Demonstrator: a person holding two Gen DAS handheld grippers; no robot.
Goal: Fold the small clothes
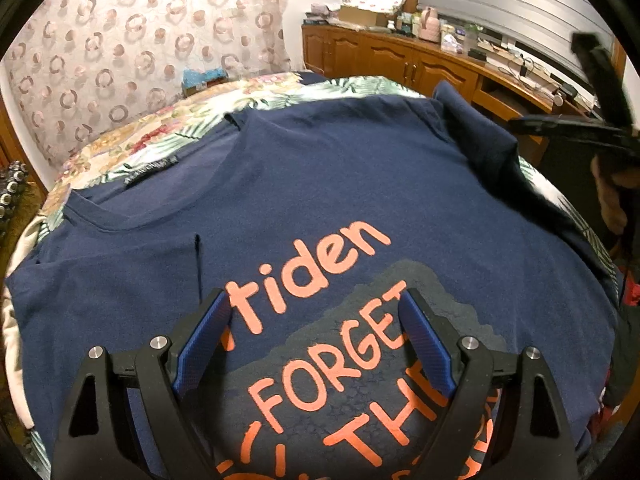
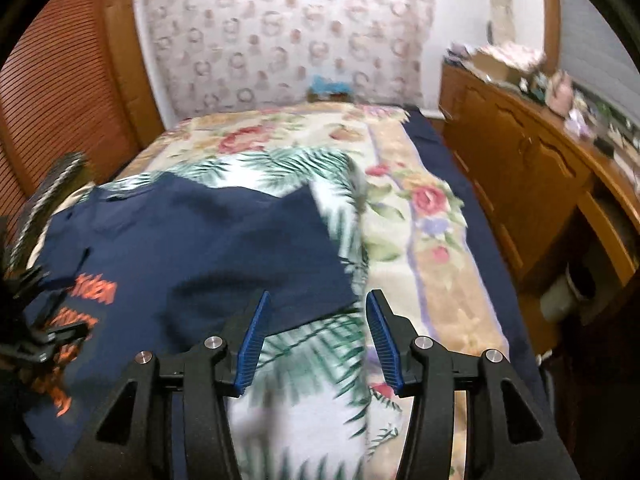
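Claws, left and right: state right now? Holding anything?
Left claw: open, hovering over the navy T-shirt, nothing held.
Right claw: open, empty, at the T-shirt's folded-in sleeve on the floral bedspread.

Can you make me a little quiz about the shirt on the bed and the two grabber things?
1. True or false: the navy T-shirt has orange letters on it.
2. What is between the pads of the right gripper? A) a sock B) nothing gripped, only the floral bedspread and the shirt's edge below C) a towel
3. Fill in: the left gripper hangs with its jaws ____ over the printed word FORGET.

Key:
1. True.
2. B.
3. Open.
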